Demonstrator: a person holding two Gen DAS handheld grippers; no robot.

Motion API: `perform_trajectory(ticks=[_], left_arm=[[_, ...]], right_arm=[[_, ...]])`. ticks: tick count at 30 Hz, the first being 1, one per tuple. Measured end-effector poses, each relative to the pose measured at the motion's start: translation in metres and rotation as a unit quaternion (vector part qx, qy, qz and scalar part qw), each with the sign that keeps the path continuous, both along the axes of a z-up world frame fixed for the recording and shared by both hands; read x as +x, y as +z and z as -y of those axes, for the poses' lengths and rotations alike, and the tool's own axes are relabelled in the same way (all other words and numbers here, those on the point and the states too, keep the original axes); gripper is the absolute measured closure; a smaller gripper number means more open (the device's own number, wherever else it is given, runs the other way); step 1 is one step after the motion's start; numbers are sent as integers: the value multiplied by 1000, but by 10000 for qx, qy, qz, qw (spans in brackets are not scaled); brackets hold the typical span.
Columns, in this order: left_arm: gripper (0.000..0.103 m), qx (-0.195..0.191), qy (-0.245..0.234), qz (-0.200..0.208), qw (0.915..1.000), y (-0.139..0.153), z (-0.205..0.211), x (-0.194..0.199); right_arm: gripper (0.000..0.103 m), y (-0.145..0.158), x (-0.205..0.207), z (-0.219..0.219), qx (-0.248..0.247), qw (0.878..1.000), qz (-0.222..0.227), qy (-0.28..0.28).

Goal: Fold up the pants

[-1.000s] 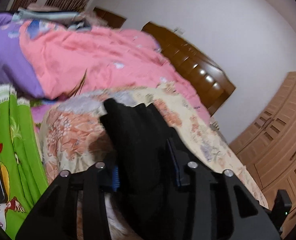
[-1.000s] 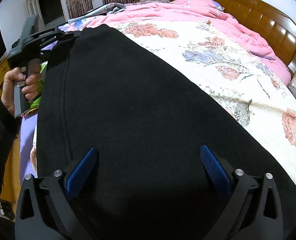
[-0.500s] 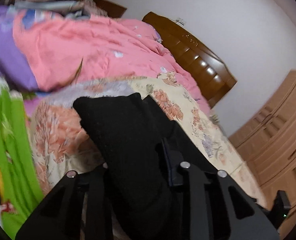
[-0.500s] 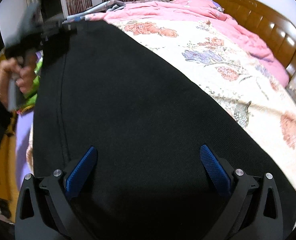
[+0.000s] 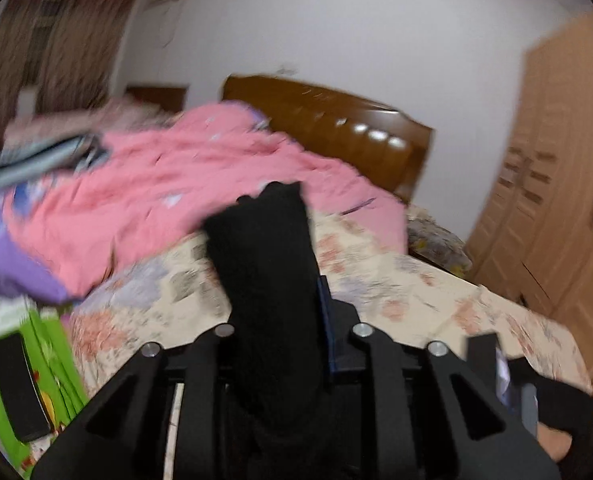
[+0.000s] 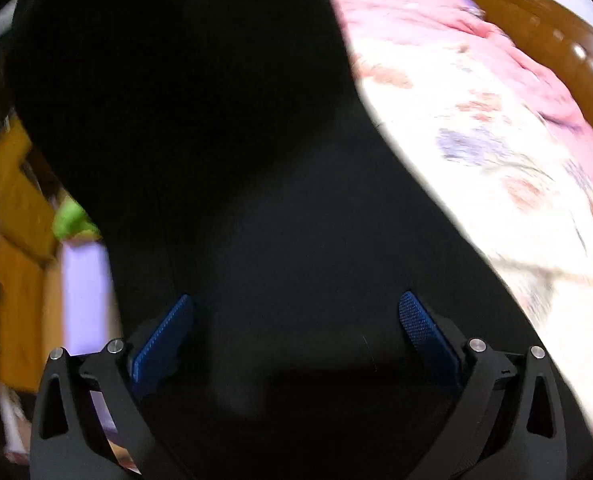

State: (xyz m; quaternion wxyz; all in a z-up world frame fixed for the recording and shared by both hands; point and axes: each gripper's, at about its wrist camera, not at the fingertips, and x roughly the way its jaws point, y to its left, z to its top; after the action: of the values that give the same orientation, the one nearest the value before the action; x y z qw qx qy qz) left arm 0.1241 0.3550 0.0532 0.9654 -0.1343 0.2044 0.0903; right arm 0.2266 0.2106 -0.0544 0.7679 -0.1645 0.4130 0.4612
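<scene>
Both views motion-blurred.

L wrist view: left gripper (image 5: pixel 280 312) clamped on black pants (image 5: pixel 272 280); a bunched column of cloth rises upright from between the fingers, blue pad (image 5: pixel 327 320) pressed to its right side. Top end of the bunch is ragged, w/ two small peaks. Fabric matte, plain black, no visible print. Held cloth is lifted above the floral bedspread (image 5: pixel 396 292). Pink quilt (image 5: pixel 168 200) heaped behind, purple edge at far left; wooden headboard (image 5: pixel 328 124) beyond, wardrobe (image 5: pixel 556 200) at right. Green printed bag (image 5: pixel 52 356) at lower left w/ a dark flat object on it, type unclear.

R wrist view: right gripper (image 6: pixel 296 336) fingers wide apart, blue pads (image 6: pixel 424 328) spread to either side, nothing pinched. Pants (image 6: pixel 256 200) fill most of the frame as a broad dark sheet under and ahead of the fingers; upper-left portion looks raised and curled over toward camera, darker than the flat part below. Whether pads touch cloth: cannot tell. Bedspread (image 6: pixel 496 160) shows to the right of the pants edge, pink quilt (image 6: pixel 436 12) and headboard (image 6: pixel 536 12) past it.
</scene>
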Motion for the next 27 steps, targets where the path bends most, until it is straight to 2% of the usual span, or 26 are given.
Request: perform_trajectory(ticks=[3,4,5,6,8,9,10,12,13,14,15,16,17,20,21,23,25,27], left_arm=[[86,429,-498,156,9977,12,60,-12],[86,731,-683,145,9949,11,91,-15],[86,879,-860,138,9923,7,114,-17],[86,982,-1070,132,9893,1,137,-20],[81,1294,-1680,-27,9772,-27,194,-23],[68,1408,-2025,-224,9689,-44,218,-21],[54,1562,-2533,-557,9531,-67,247,-19],[40,2091,-3050,-973,9240,-101,288,-25],[34,2438,-3202,-918,9108,-111,303,-37],[29,2652,-3274,-712,9041,-113,310,-52],[19,2643,-3332,-513,9036,-109,309,-64],[13,2548,-3328,-381,9071,-104,304,-72],[11,2392,-3241,-215,9150,-95,293,-80],[2,1798,-2624,238,9478,-66,243,-99],[2,1606,-2402,291,9569,-60,227,-101],[2,1114,-1627,237,9801,-56,182,-102],[2,787,-685,70,9945,-59,141,-100],[2,573,-161,-112,9982,-67,116,-101]], right_arm=[[4,36,6,88,630,9925,124,-1039],[4,43,9,129,997,9839,19,-1486],[4,45,10,149,1171,9780,-73,-1723],[4,45,12,184,1389,9666,-226,-2141],[4,40,10,241,1690,9433,-510,-2810],[4,38,8,259,1781,9348,-639,-3007],[4,36,4,269,1853,9304,-713,-3082],[4,33,-3,287,1908,9266,-808,-3139],[4,30,-4,289,1876,9265,-832,-3155],[4,27,-11,291,1881,9257,-873,-3163],[4,20,-17,295,1979,9238,-990,-3126],[4,12,-21,289,2046,9226,-1105,-3077],[4,8,-28,287,2102,9221,-1234,-3004],[4,-9,-44,265,2327,9239,-1786,-2458],[4,-11,-50,250,2363,9249,-1999,-2208],[4,-18,-54,232,2230,9279,-2265,-1951],[4,-26,-61,204,1895,9306,-2611,-1729],[4,-32,-72,180,1503,9387,-2637,-1636]])
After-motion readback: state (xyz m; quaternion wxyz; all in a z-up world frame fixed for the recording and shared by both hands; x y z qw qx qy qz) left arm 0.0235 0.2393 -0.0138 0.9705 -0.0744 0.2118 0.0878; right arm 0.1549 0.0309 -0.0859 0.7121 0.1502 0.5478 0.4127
